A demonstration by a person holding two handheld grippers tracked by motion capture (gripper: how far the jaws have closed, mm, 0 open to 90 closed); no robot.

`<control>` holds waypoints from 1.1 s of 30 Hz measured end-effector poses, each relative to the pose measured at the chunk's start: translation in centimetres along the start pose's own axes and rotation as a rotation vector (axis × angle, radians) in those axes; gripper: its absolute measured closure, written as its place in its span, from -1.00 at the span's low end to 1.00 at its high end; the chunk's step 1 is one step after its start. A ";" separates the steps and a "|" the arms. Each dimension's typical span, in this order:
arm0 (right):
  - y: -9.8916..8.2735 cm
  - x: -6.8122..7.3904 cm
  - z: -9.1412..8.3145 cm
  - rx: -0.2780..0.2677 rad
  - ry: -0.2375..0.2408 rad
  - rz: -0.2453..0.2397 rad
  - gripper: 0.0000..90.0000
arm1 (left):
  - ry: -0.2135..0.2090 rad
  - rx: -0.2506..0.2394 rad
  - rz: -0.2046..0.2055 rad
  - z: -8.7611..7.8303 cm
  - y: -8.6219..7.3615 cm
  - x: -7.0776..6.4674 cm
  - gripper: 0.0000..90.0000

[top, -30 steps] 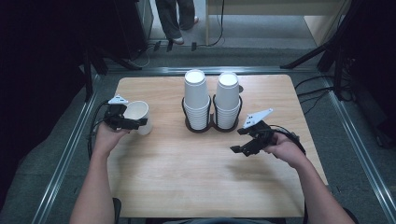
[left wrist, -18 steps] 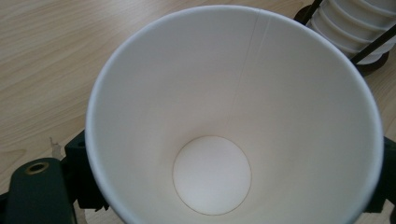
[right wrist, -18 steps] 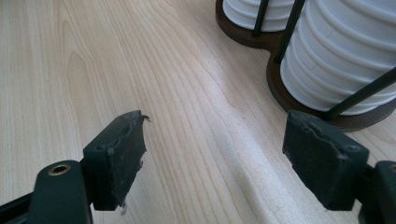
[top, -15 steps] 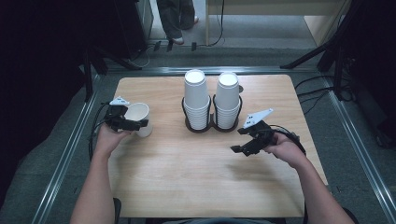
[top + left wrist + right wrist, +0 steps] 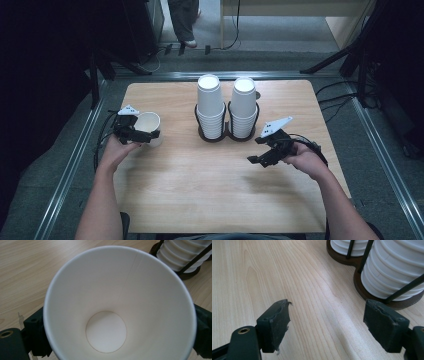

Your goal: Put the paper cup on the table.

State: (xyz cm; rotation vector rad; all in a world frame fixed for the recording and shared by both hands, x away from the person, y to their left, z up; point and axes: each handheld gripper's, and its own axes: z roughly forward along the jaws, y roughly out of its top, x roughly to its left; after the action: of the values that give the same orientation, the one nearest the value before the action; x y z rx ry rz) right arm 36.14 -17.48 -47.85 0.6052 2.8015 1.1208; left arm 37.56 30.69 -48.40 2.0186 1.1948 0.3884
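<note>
Left gripper jaws have just been opening, paper cup between them, one black jaw showing on each side of the cup wall in the left gripper view; can't tell if the pads still press, likely letting go. Cup stands upright, mouth up, empty, on the counter near its left edge, well apart from the two stacks of cups in the black wire holder. Right gripper jaws stand wide with nothing between them (just bare wood), hovering low over the counter just in front of the holder's right stack. Reads as cup placement about done; next probably a left-hand pull-back.
</note>
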 end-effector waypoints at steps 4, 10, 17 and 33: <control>0.0 0.0 0.1 0.003 0.000 -0.005 -0.53 | -0.035 -0.026 -0.019 -0.4 0.1 0.2 -0.93; 0.0 0.0 0.1 0.004 -0.003 -0.011 -0.53 | -0.010 -0.020 -0.010 -0.8 0.4 0.1 -0.98; 0.0 0.0 0.1 0.010 -0.002 -0.010 -0.53 | 0.016 -0.034 -0.014 -1.8 1.3 0.1 -1.00; 0.0 0.1 0.6 0.023 0.006 -0.016 -0.53 | -0.007 -0.024 -0.004 -4.2 3.0 -1.0 -1.00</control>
State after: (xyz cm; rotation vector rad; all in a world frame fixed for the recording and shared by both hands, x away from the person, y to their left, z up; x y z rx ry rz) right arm 36.20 -17.09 -48.25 0.5817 2.8227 1.0902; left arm 36.39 30.85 -43.28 1.9948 1.1842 0.3916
